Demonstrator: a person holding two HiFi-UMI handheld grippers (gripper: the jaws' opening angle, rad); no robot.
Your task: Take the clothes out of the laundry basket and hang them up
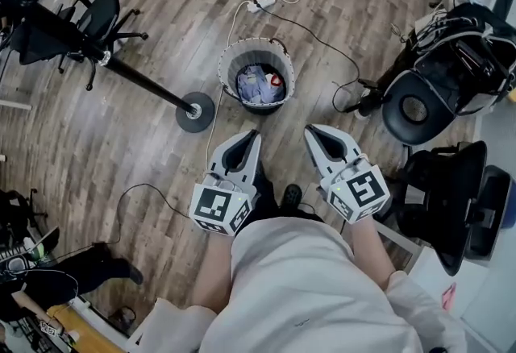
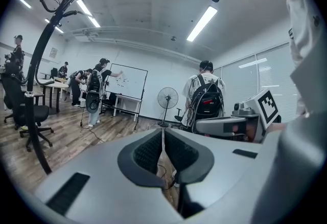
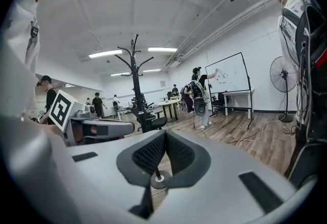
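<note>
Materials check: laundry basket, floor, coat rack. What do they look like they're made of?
Laundry basket: grey wall with a pale, slightly uneven rim. It looks soft-sided, probably fabric or mesh, but the weave is too small to tell.
Floor: brown-grey planks with visible grain and seams and a low sheen. Whether it is real wood or laminate is unclear.
Coat rack: thin black pole on a round disc base, likely painted metal.

- White power strip (image 1: 260, 2) on the wood floor (image 1: 121, 142), toward its far edge.
- Black office chair (image 1: 439, 77) at the floor's right edge.
- Whiteboard (image 2: 126, 81) beside a standing fan (image 2: 167, 98).
</note>
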